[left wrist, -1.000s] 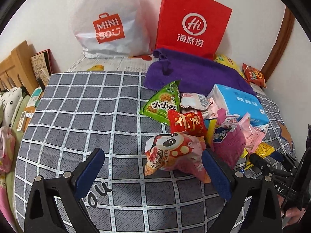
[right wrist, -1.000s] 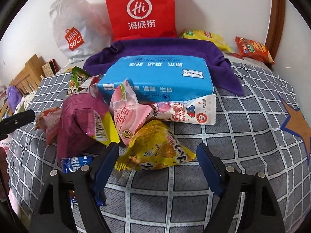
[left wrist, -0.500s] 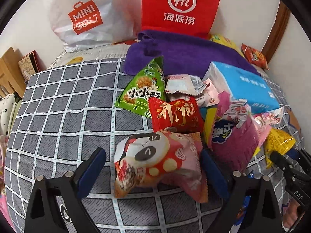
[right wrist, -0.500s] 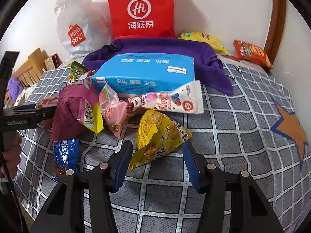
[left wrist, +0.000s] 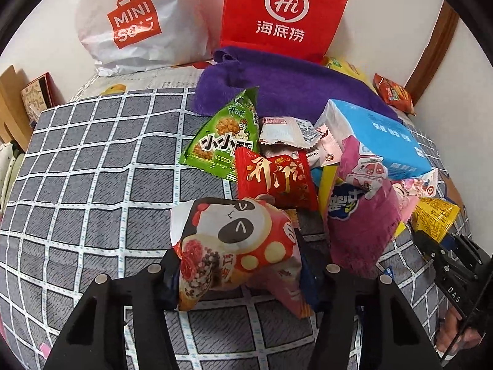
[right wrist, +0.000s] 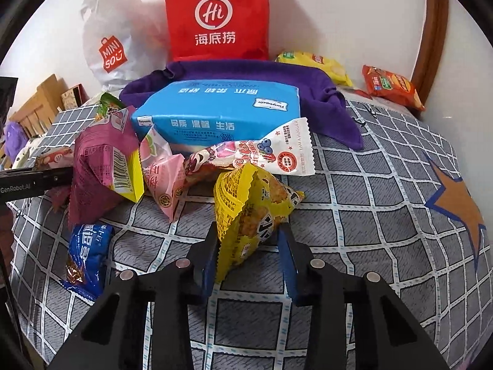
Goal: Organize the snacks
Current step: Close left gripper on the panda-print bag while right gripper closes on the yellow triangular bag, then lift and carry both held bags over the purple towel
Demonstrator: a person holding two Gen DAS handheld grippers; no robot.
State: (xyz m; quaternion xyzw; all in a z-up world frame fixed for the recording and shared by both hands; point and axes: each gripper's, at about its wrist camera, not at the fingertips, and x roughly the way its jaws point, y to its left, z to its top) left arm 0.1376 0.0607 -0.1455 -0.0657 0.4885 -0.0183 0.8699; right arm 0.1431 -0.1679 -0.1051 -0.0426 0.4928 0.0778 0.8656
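Observation:
A pile of snack packets lies on a grey checked bedspread (left wrist: 92, 185). My left gripper (left wrist: 238, 274) is shut on a pink panda-print packet (left wrist: 237, 246) at the near edge of the pile. My right gripper (right wrist: 248, 256) is shut on a yellow triangular packet (right wrist: 249, 212), which also shows at the right edge of the left wrist view (left wrist: 434, 219). Behind lie a green packet (left wrist: 225, 138), a red packet (left wrist: 277, 178), a magenta packet (right wrist: 101, 169), a pink packet (right wrist: 163, 178) and a white blueberry packet (right wrist: 265, 154).
A blue tissue pack (right wrist: 222, 114) rests on a purple towel (right wrist: 323, 92). A red paper bag (right wrist: 215, 15) and a white plastic bag (right wrist: 114, 43) stand by the wall. A blue packet (right wrist: 86, 252) lies front left; yellow (right wrist: 314, 61) and orange (right wrist: 391, 88) packets lie far right.
Both grippers moved forward and closed: the left onto the pink panda packet, the right onto the yellow triangular packet.

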